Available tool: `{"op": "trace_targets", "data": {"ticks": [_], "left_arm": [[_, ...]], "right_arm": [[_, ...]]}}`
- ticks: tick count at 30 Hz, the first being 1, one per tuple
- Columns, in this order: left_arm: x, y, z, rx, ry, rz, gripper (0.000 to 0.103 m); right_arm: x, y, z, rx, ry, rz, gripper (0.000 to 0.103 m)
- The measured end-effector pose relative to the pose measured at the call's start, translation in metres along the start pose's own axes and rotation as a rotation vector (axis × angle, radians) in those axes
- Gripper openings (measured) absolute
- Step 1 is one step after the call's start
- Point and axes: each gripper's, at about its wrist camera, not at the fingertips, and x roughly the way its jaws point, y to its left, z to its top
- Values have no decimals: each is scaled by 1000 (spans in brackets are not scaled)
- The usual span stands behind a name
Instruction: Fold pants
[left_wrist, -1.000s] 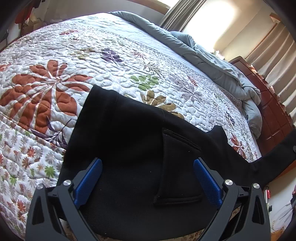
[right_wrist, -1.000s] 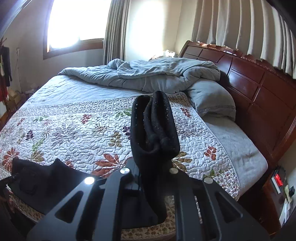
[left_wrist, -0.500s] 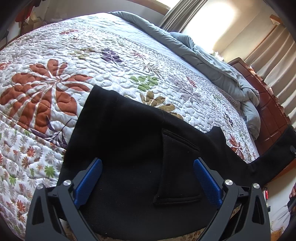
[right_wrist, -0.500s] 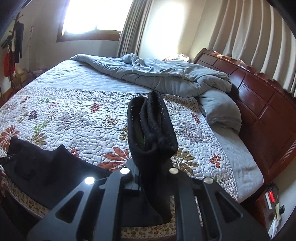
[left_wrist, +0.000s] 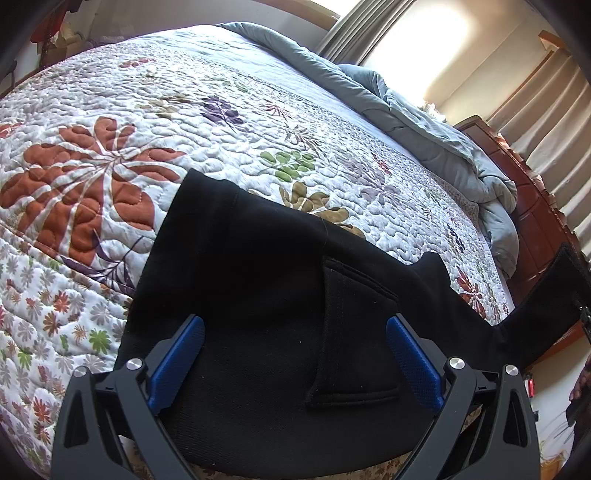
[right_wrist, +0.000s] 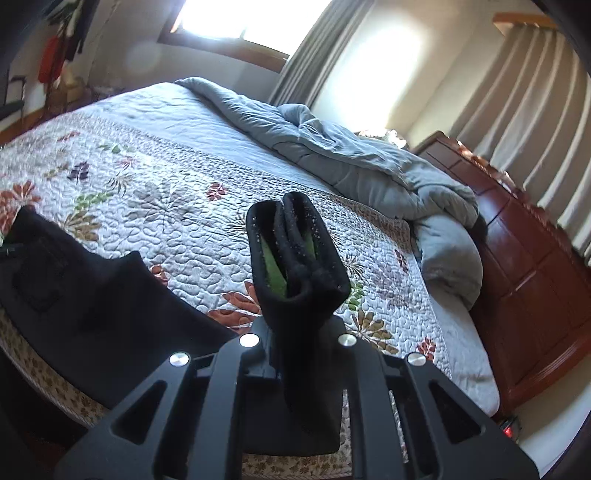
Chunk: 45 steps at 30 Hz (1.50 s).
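The black pants lay across the near edge of the bed, on a quilted bedspread printed with rust, green and purple leaves. Their waist end spread flat under the left tool, with a sewn-on back pocket facing up between the 2 blue pads. That tool's jaws stood wide apart above the cloth — nothing was pinched between them, and whether the pads touched the fabric could not be told.

From the waist, the pants ran off toward the right side of the left wrist view, where the leg rose off the bedspread near the bed's corner. In the right wrist view the right tool was clamped on the bunched leg end — the cloth stood up beyond the closed fingers as a thick folded roll, with a strip of green lining showing in its folds. The rest of the pants trailed away to the left in that view, lying on the bedspread and over the bed's edge.

Further back, a rumpled grey duvet was heaped toward the dark red wooden headboard, and pale curtains hung behind it. A bright window lit the far wall.
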Motion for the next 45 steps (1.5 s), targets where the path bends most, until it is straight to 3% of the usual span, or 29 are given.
{"op": "trace_targets", "data": {"ticks": [27,45], "left_arm": [[-4,-3,-3,-12,-9,-19,99],[-3,0,-2,-42,-21,-53,99]], "right_arm": [[40,130,-34,-411,14,41,10],[56,193,-66,-581,21,77,11]]}}
